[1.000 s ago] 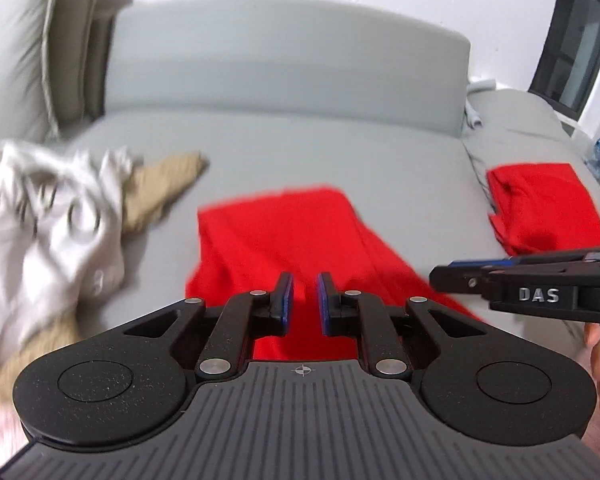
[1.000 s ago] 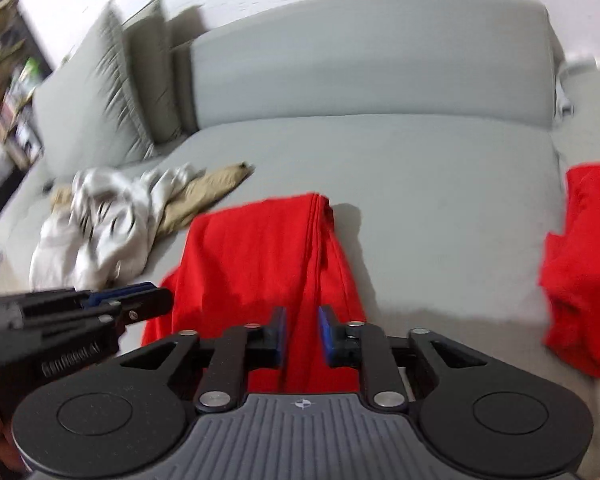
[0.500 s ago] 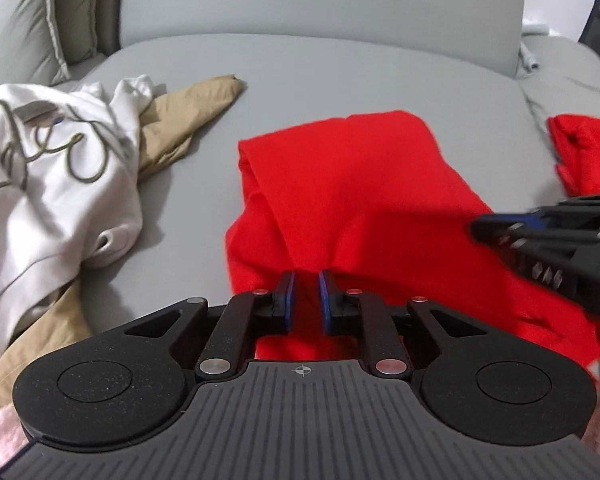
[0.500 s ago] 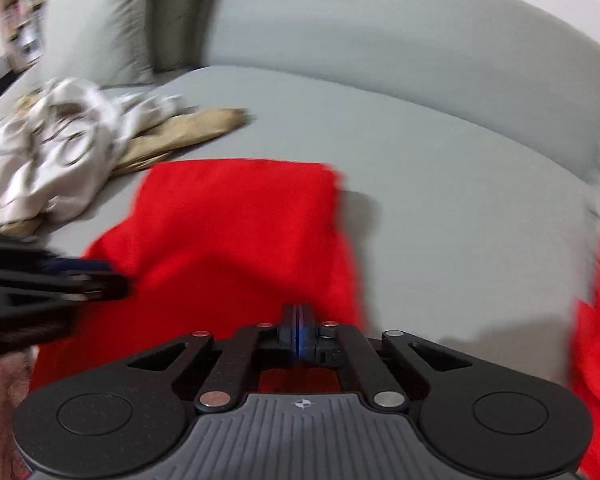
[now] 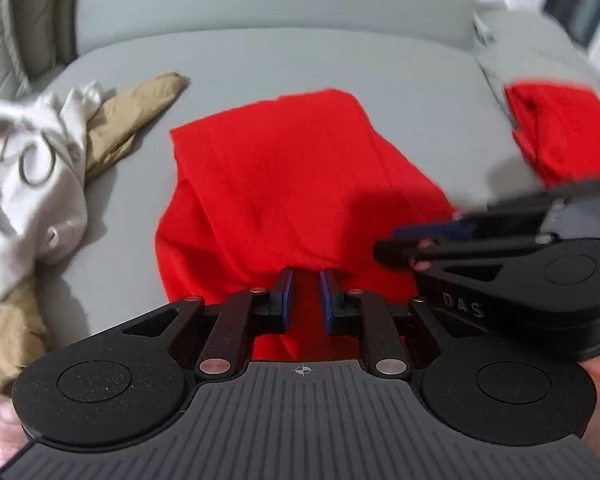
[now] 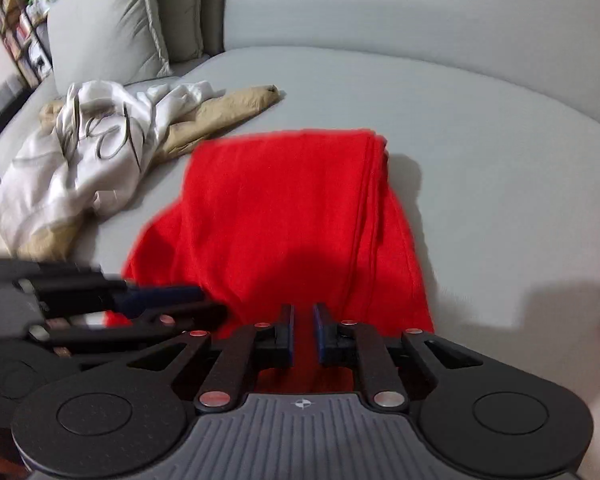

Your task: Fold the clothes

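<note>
1. Right now a bright red garment (image 5: 284, 184), partly folded lengthwise, lies in the middle of the pale grey sofa seat (image 5: 340, 64), its near end bunched up just under both grippers.
2. Over that near end, the black left gripper (image 5: 305, 294) points down with its blue-padded jaws a narrow gap apart; red cloth shows in the gap, but whether the pads press on it I cannot tell.
3. Beside it, the black right gripper (image 6: 303, 330) hangs over the same end of the red garment; its jaws have just been opening, a slim gap stands between them, and red cloth shows through without any clear pinch.
4. Left of the red garment sits a crumpled white sweatshirt with looping grey lettering (image 6: 84, 156), lying on top of a tan garment (image 6: 228, 114).
5. Right of the red garment, on the next cushion, lies a second red cloth (image 5: 560, 128).
6. Behind the white sweatshirt stand grey cushions (image 6: 112, 20).
</note>
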A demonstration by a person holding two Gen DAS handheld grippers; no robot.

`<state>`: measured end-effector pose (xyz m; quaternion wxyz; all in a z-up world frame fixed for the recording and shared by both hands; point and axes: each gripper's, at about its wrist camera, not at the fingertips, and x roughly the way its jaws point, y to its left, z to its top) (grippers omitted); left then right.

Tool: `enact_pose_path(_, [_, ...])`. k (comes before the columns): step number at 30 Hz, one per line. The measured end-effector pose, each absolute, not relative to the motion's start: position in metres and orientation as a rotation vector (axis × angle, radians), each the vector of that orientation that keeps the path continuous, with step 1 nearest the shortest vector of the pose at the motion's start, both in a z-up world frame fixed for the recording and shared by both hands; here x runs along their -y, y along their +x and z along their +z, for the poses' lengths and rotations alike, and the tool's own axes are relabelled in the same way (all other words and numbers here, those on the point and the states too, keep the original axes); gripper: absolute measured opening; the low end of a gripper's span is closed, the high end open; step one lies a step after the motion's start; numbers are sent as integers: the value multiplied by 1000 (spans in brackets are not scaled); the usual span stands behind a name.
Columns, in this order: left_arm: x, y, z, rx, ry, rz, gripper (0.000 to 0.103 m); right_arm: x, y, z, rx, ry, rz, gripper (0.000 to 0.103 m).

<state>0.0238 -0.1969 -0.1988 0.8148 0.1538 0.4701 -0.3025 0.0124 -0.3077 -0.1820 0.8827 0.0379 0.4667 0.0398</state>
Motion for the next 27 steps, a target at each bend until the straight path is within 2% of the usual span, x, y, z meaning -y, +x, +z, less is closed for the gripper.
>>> enact_pose_path(7, [179, -12, -185, -1113, 484, -774, 12, 312, -51, -152, -1005, 17, 72, 15])
enact_pose_path(10, [166, -33, -186, -1147, 512, -783, 16, 325, -74, -141, -982, 76, 7, 19])
enact_pose_path(18, [133, -53, -155, -931, 231, -653, 22, 332, -104, -127, -846, 142, -57, 20])
enact_pose_path(23, [125, -39, -146, -855, 73, -592, 21, 344, -115, -118, -790, 221, -65, 20])
enact_pose_path(27, [146, -35, -150, -832, 91, -649, 16, 334, -110, -123, -785, 273, 23, 19])
